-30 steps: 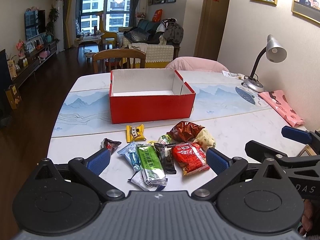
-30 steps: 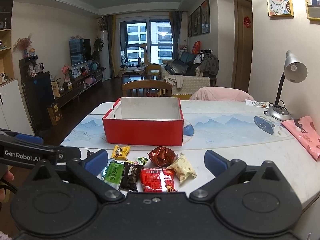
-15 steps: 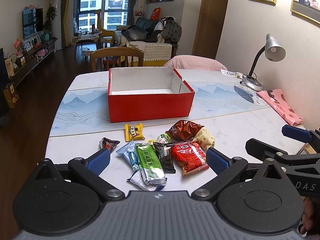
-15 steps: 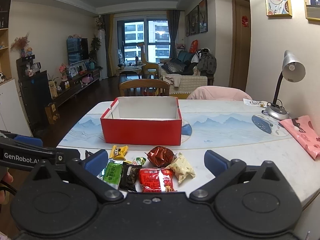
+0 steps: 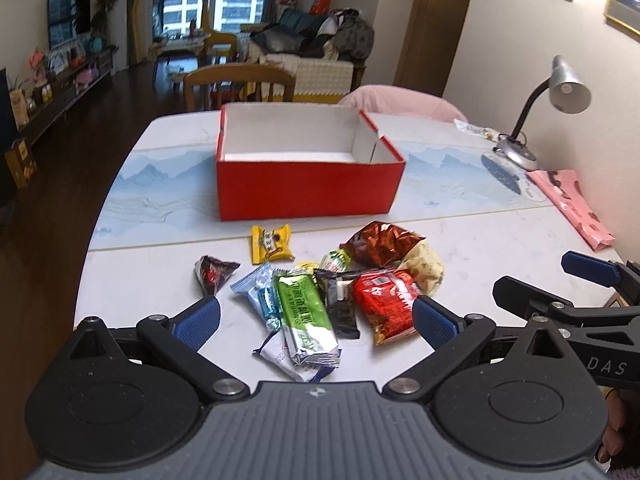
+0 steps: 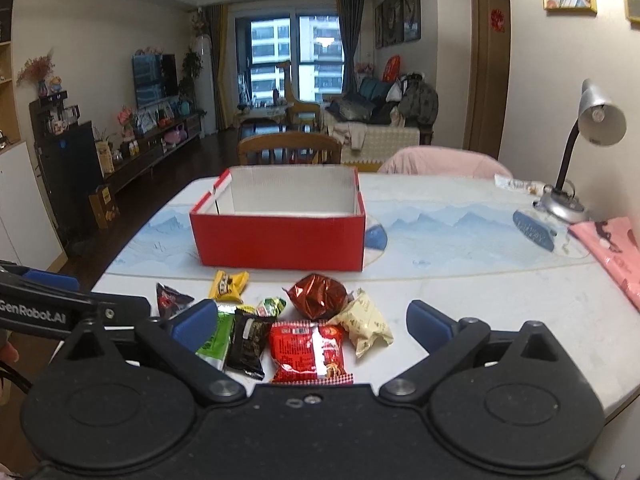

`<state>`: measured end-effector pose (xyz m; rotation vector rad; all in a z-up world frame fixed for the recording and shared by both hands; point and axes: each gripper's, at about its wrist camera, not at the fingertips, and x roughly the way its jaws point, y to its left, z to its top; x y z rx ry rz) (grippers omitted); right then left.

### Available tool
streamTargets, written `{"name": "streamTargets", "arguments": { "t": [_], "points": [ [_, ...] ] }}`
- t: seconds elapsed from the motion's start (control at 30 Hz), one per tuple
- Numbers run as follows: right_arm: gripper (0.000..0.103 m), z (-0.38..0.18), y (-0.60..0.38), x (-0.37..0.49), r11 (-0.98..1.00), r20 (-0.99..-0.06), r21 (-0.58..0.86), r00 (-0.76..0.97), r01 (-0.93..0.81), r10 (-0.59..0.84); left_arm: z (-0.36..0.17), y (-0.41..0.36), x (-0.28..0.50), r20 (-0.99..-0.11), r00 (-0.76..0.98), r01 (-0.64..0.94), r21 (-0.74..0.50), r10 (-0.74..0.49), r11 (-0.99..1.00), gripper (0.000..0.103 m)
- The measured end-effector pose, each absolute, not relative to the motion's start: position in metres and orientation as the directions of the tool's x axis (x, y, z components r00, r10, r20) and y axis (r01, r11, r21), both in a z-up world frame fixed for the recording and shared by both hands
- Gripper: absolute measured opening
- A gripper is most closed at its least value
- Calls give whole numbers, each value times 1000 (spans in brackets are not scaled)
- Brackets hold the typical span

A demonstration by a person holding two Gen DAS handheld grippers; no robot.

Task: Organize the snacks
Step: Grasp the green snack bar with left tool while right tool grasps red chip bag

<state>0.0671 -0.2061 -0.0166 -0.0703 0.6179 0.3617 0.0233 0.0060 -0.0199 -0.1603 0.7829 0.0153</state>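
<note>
An open red box (image 5: 308, 188) (image 6: 280, 242) with a white, bare inside stands mid-table. In front of it lies a heap of snack packets: a green bar (image 5: 306, 314), a black bar (image 5: 340, 306), a red packet (image 5: 386, 306) (image 6: 310, 350), a brown foil bag (image 5: 384, 242) (image 6: 318, 296), a cream packet (image 5: 424, 270) (image 6: 366, 326), a yellow packet (image 5: 272, 242) (image 6: 229, 285) and a small dark triangular one (image 5: 214, 274). My left gripper (image 5: 316, 318) is open just above the near side of the heap. My right gripper (image 6: 310, 322) is open too, hovering over the red packet.
A silver desk lamp (image 5: 560, 92) (image 6: 596, 120) stands at the far right, with a pink bag (image 5: 572, 204) (image 6: 608, 248) in front of it. A wooden chair (image 5: 240, 84) and a pink-draped chair (image 5: 400, 100) sit behind the table. The table's left edge (image 5: 86, 264) drops to dark floor.
Both grippers have tipped down and moved slightly closer to the snack heap; the box and packets have not moved. Both stay open.
</note>
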Motion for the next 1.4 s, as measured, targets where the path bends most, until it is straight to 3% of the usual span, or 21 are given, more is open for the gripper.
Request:
{"name": "streamTargets", "arguments": {
  "t": [0.27, 0.5, 0.73, 0.87, 1.23, 1.3, 1.4],
  "points": [
    [97, -48, -208, 105, 927, -663, 40, 683, -374, 304, -43, 16, 53, -769, 638, -132, -155, -36, 979, 102],
    [94, -93, -197, 142, 913, -773, 24, 572, -408, 275, -75, 14, 84, -818, 575, -157, -95, 13, 983, 102],
    [93, -118, -181, 165, 886, -812, 20, 510, -462, 284, -102, 8, 106, -851, 522, -159, -41, 49, 986, 100],
    [93, -126, -172, 174, 871, -817, -1, 503, -491, 283, -114, 7, 117, -866, 497, -146, -19, 57, 989, 91],
    [88, -137, -165, 200, 874, -857, 6, 447, -486, 255, -134, 7, 147, -908, 420, -146, -50, 16, 988, 88],
    [88, -138, -164, 204, 874, -869, 20, 423, -485, 255, -137, 9, 151, -916, 402, -146, -70, -5, 987, 76],
    [88, -139, -162, 210, 874, -886, 30, 391, -485, 248, -143, 13, 158, -927, 374, -158, -95, -30, 983, 75]
  ]
}}
